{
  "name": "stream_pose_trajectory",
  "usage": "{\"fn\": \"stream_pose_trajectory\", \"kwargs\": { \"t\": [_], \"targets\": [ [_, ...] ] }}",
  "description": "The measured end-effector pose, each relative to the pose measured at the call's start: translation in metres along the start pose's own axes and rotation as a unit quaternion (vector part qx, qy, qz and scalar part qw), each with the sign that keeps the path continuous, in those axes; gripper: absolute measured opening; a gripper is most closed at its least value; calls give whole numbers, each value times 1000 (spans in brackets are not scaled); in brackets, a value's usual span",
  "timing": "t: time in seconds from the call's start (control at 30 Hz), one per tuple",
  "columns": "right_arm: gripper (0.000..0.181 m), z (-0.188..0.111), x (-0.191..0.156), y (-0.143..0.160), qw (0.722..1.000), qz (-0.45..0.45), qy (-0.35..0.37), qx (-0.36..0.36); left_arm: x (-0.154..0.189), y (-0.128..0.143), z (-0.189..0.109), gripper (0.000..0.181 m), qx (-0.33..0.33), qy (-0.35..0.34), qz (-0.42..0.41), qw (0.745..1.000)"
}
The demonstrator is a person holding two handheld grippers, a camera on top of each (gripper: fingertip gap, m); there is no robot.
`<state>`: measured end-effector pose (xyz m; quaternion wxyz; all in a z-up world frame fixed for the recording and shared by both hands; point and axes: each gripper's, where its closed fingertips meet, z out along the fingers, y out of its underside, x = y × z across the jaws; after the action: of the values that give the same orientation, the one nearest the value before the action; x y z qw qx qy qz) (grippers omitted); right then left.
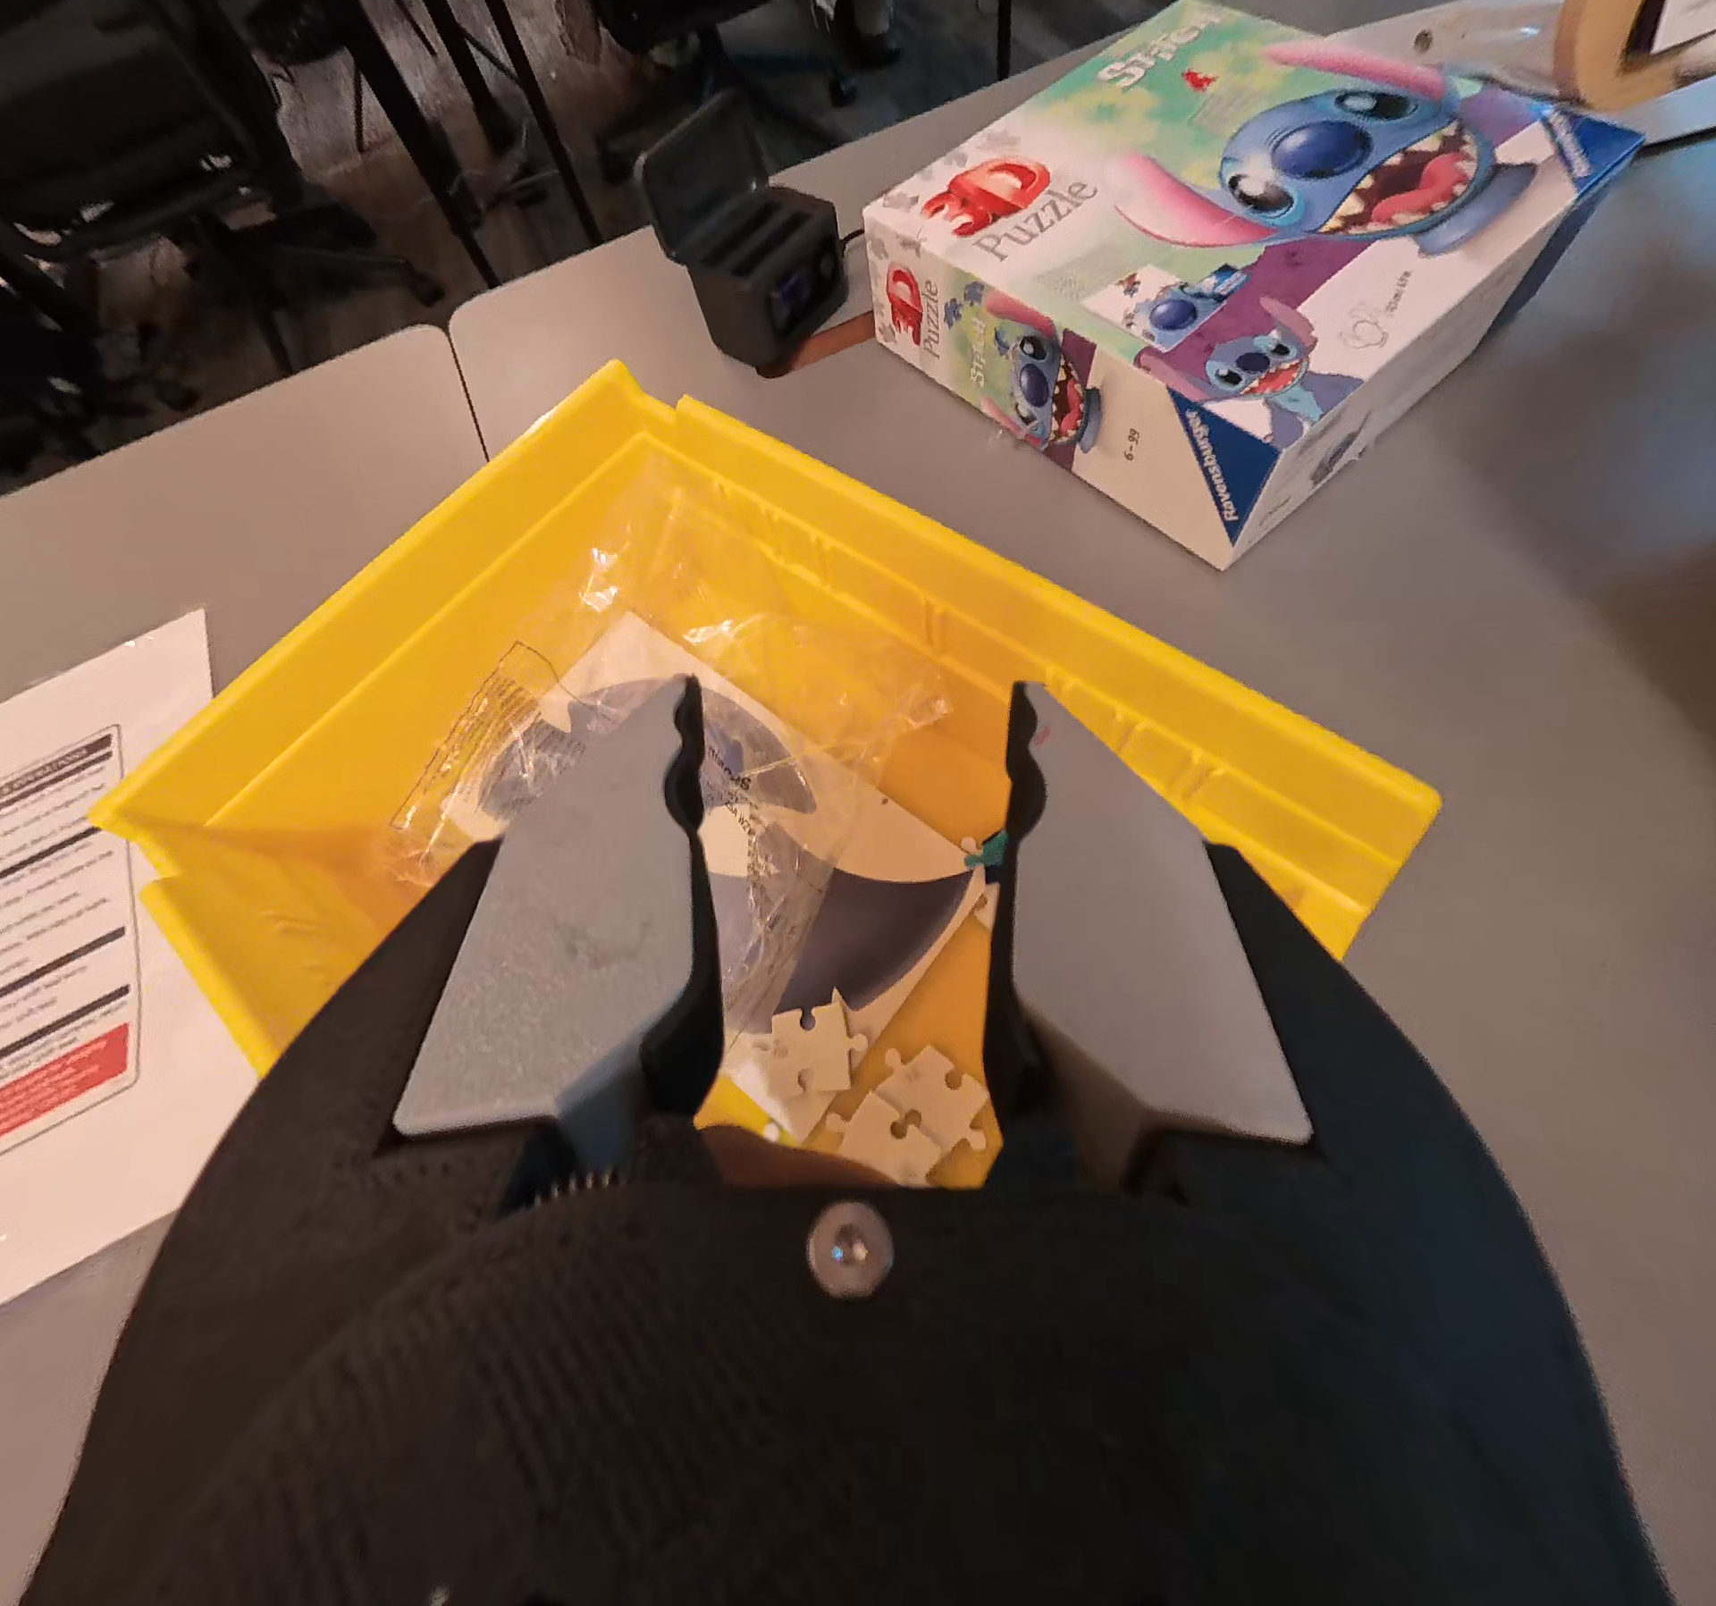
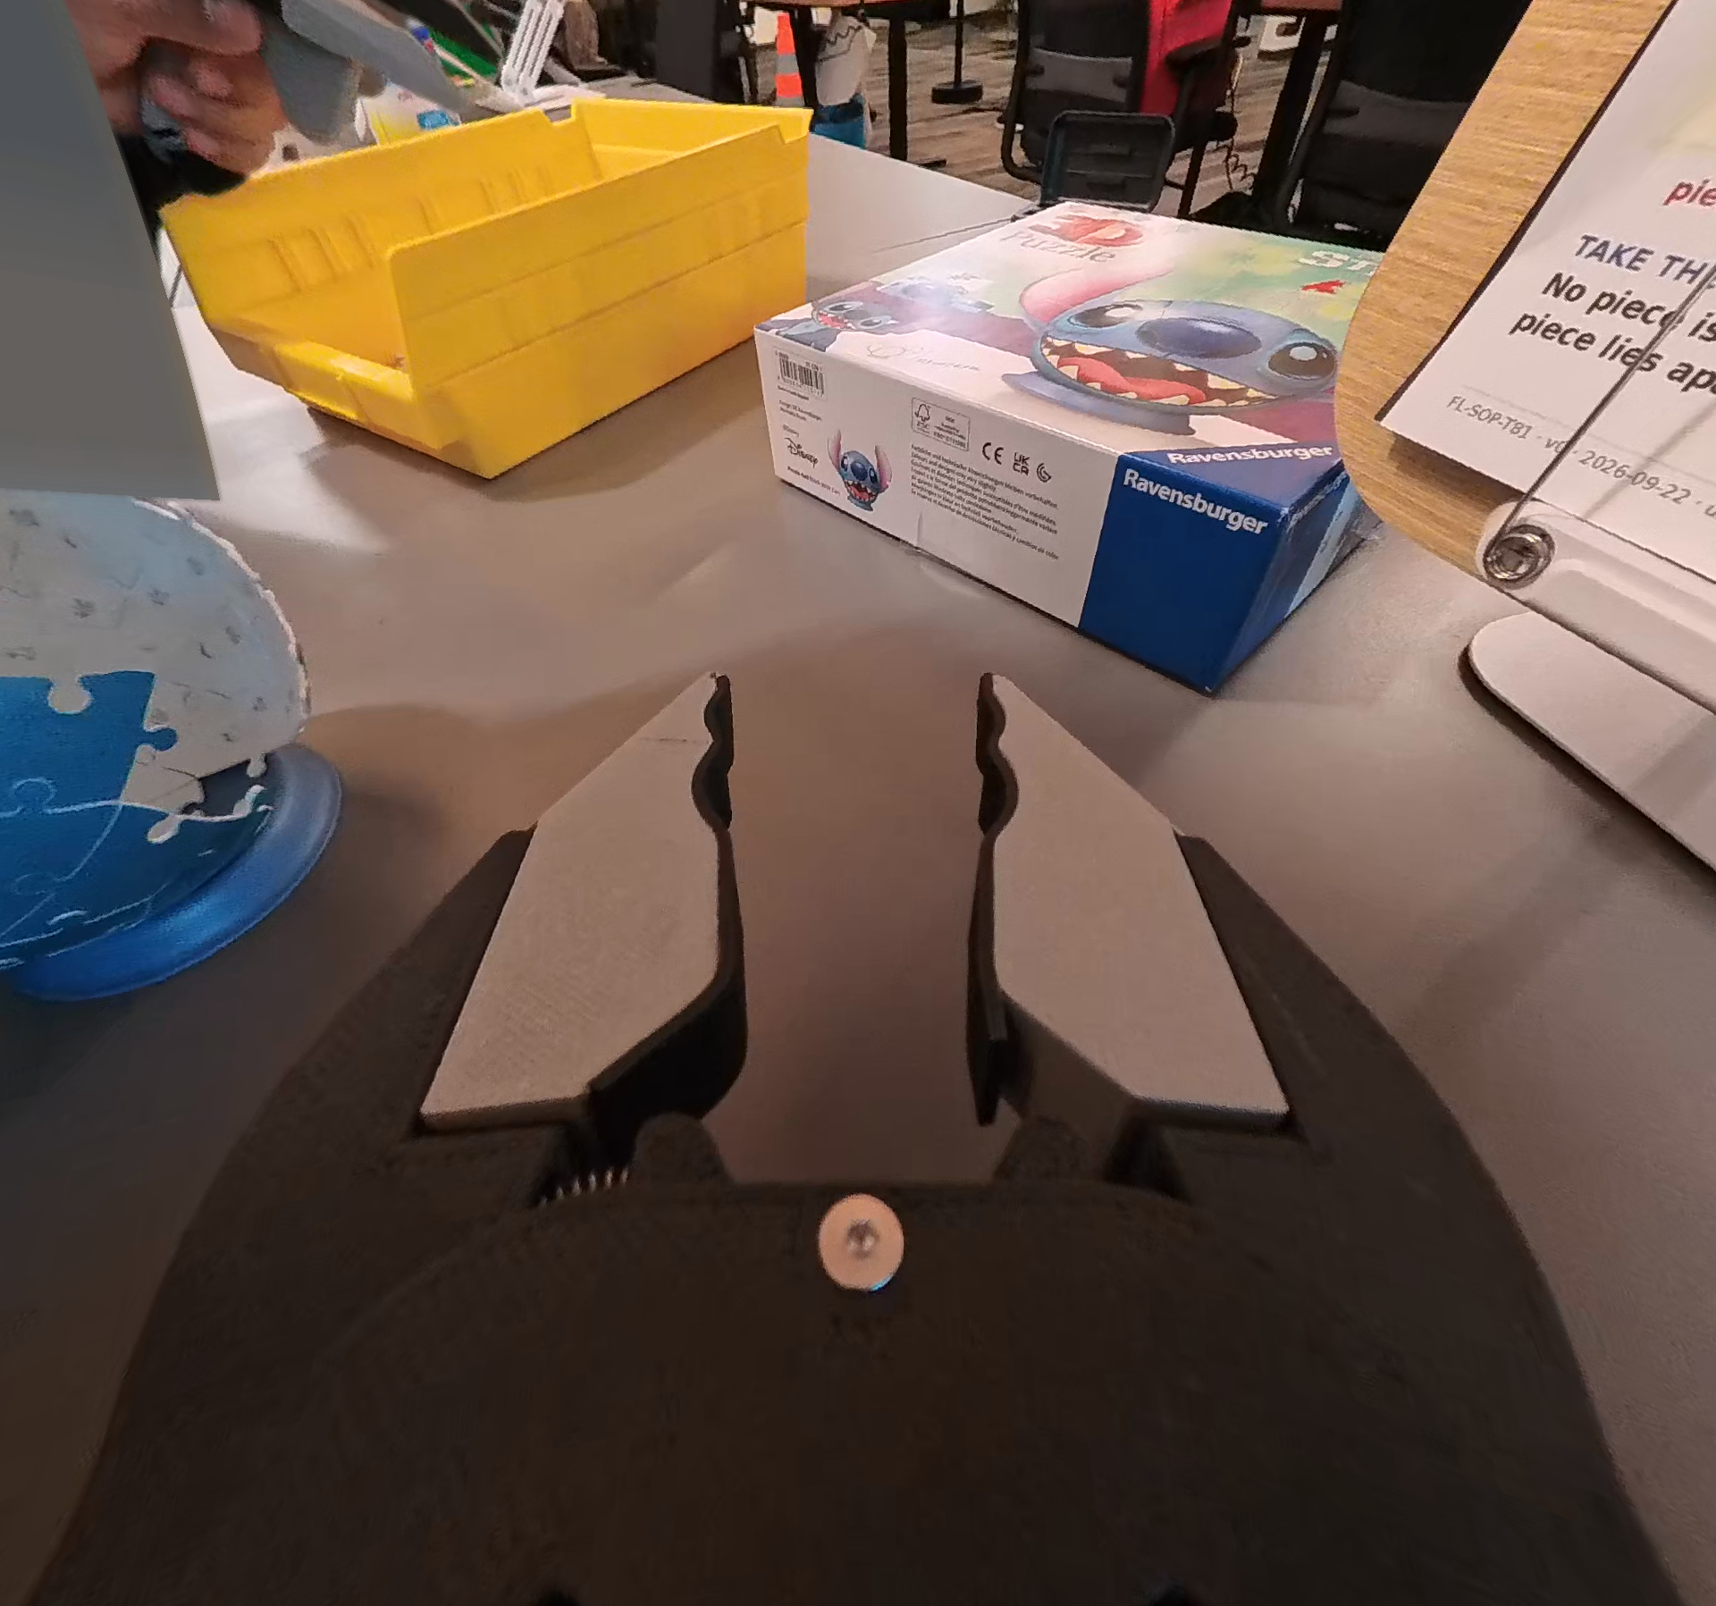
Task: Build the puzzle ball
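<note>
Several loose puzzle pieces (image 1: 891,1088) are lying in the yellow bin (image 1: 938,577) at 6 o'clock, under your left gripper (image 1: 850,698), whose fingers are hanging spread and empty; they are looking light, thin and stiff, so pinch one by its edges. Your right gripper (image 2: 850,689) is hovering open over the worktop (image 2: 576,577); the half-built puzzle ball (image 2: 121,707) is sitting at 9 o'clock, likely fragile.

printed puzzle box (image 2: 1068,438), lettered sign (image 2: 1579,308), printed sheet (image 1: 65,911)
</note>
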<state>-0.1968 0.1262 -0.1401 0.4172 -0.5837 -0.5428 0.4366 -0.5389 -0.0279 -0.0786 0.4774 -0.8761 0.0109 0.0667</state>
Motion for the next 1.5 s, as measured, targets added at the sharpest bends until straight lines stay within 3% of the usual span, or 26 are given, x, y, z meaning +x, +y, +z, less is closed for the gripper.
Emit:
{"fn": "stream_pose_trajectory", "kwargs": {
  "t": [0.13,0.33,0.47,0.7,0.8,0.9,0.93,1.1,1.17,1.27,1.37,1.5],
  "targets": [
    [50,1,0,1,1000,-3,3,-3,-16,2,-7,64,7,-50,-14,999],
    [51,1,1,1,1000,0,5,-3,-7,12,2,62,-9,-22,-14,1000],
    [51,2,2,2,1000,1,7,-6,21,16,6,46,-24,36,45,998],
    [50,1,1,1,1000,1,3,-4,65,56,27,48,-169,149,148,963],
    [50,1,1,1,1000,2,1,-3,67,77,43,47,-227,149,187,944],
    [49,1,0,1,1000,3,-2,-3,59,100,57,32,-285,131,226,922],
    [49,1,0,1,1000,4,-2,-3,56,106,60,19,-296,129,240,915],
    [48,0,0,0,1000,9,-6,1,55,104,62,11,-281,129,246,919],
    [47,-1,0,-1,1000,13,-10,3,52,94,59,1,-260,113,236,929],
    [47,-1,-1,-1,1000,19,-17,6,51,75,45,0,-223,131,190,947],
    [46,-1,-3,-2,999,22,-24,8,60,56,29,0,-183,186,114,959],
    [45,-1,-7,-2,999,23,-35,8,81,17,-1,0,-100,312,-27,944]
  ]
}}
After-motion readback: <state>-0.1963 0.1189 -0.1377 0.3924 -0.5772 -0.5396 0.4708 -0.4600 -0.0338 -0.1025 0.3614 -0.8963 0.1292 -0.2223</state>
